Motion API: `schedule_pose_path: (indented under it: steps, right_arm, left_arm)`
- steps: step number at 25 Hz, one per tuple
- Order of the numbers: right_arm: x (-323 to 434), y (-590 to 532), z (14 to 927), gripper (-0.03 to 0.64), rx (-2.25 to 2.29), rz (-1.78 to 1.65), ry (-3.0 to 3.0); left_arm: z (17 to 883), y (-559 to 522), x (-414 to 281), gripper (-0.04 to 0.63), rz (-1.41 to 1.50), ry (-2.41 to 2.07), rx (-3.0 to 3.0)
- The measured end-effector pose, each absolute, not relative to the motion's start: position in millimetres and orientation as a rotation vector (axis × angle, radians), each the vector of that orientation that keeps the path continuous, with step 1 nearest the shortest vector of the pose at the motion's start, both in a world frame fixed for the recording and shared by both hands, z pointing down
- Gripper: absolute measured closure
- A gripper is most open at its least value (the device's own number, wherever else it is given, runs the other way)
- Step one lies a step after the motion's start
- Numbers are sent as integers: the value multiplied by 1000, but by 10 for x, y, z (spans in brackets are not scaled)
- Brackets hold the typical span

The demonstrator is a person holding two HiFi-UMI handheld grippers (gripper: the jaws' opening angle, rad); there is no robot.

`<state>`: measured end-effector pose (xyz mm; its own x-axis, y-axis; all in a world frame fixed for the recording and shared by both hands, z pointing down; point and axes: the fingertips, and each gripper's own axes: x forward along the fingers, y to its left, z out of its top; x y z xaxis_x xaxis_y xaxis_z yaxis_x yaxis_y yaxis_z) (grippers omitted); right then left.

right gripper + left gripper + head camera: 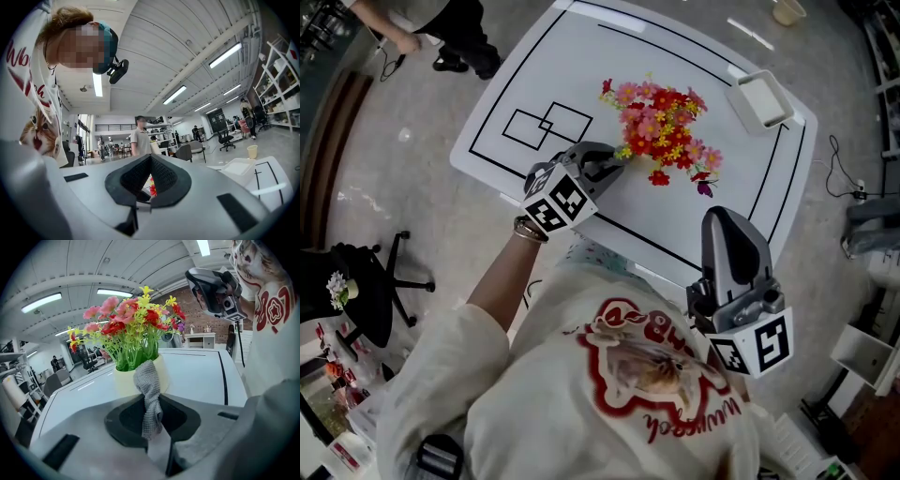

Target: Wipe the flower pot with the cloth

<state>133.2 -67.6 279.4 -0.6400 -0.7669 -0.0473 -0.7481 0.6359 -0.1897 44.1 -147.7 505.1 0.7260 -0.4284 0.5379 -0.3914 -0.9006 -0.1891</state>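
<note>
A pale yellow flower pot (pixel 123 380) with red, pink and yellow flowers (pixel 664 131) stands mid-table. The head view shows only the blooms. My left gripper (pixel 611 165) is at the pot's near-left side, shut on a grey cloth (pixel 149 391). The cloth's upper end rests against the pot's front wall in the left gripper view. My right gripper (pixel 727 221) is held up near the person's chest, off the table's front edge. It is shut with nothing in it and is well apart from the pot. In the left gripper view the right gripper (pixel 214 288) shows at top right.
The white table (pixel 534 75) carries black line markings. A white tray (pixel 759 98) lies at its far right corner, and a small bucket (pixel 787 11) stands on the floor beyond. An office chair (pixel 366 281) is at the left. People stand in the background.
</note>
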Motion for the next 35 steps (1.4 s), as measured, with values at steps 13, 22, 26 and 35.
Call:
schedule_pose_path:
  steps: [13, 22, 26, 35]
  right_arm:
    - [1361, -661, 2797, 618, -1265, -230, 2729]
    - [1392, -653, 2791, 618, -1257, -226, 2730]
    - [1413, -643, 2780, 618, -1261, -221, 2729]
    - [1456, -612, 2761, 618, -1286, -208, 2722]
  left_arm:
    - [5052, -1433, 512, 541, -911, 673, -2869]
    - [5055, -1400, 569, 541, -926, 654, -2859]
    - [5054, -1389, 588, 541, -933, 643, -2858]
    - [4984, -1294, 714, 541, -907, 573, -2868]
